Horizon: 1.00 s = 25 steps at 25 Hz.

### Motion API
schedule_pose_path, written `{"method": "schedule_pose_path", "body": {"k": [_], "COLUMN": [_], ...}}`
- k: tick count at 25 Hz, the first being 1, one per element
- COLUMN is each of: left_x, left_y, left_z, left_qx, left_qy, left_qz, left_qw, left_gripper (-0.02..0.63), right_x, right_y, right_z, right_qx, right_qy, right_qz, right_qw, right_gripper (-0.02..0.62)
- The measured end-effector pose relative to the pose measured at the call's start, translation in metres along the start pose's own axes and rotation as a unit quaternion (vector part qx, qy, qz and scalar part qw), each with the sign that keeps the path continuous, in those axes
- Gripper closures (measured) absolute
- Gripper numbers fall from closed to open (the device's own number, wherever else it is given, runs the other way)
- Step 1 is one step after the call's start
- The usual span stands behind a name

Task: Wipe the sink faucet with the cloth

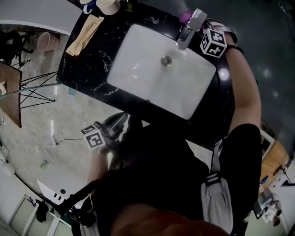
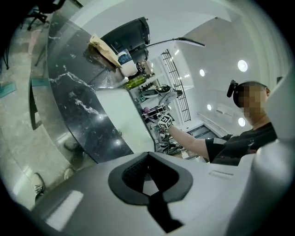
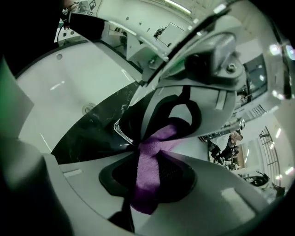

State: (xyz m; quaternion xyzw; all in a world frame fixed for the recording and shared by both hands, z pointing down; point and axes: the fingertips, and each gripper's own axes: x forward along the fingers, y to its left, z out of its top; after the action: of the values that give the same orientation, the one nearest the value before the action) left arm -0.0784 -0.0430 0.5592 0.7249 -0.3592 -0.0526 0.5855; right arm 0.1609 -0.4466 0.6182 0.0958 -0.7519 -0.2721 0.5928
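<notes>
The chrome faucet (image 1: 184, 38) stands at the back rim of the white sink (image 1: 138, 73), which is set in a black marble counter (image 1: 87, 64). My right gripper (image 1: 198, 23) reaches in from the right, right at the faucet's top. It is shut on a purple cloth (image 1: 185, 16). In the right gripper view the cloth (image 3: 148, 177) is pinched between the pads, with a chrome edge of the faucet (image 3: 120, 132) just beyond the tips. My left gripper (image 1: 119, 120) hangs shut and empty below the counter's front edge, away from the sink (image 2: 119, 120).
A tan folded cloth (image 1: 83, 34) lies on the counter's left end, beside cups (image 1: 107, 5) at the back corner. A glass panel and a pink stool (image 1: 46, 42) stand on the floor to the left. The sink drain (image 1: 166, 60) sits mid-basin.
</notes>
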Motion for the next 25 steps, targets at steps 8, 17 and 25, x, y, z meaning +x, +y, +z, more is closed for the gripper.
{"method": "schedule_pose_path", "body": {"k": [8,17,25], "left_x": [0.001,-0.021,-0.045], "left_y": [-0.007,-0.024,-0.044], "left_z": [0.011,0.034,0.052], "left_qx": [0.024,0.061,0.103], "left_qy": [0.003,-0.002,-0.001], "left_qz": [-0.014,-0.072,-0.127], "left_qw": [0.9996,0.9956,0.9866], "left_gripper": [0.606,0.606,0.606], "right_x": [-0.038,-0.148,-0.253], "right_y": [-0.025,-0.058,-0.014], "right_z": [0.005,0.008,0.075], "right_qx": [0.072,0.135,0.465], "right_qy": [-0.035,-0.030,-0.226], "right_qz": [-0.062,-0.196,-0.184], "right_qw": [0.995,0.971,0.836], "right_gripper": [0.488,0.488,0.488]}}
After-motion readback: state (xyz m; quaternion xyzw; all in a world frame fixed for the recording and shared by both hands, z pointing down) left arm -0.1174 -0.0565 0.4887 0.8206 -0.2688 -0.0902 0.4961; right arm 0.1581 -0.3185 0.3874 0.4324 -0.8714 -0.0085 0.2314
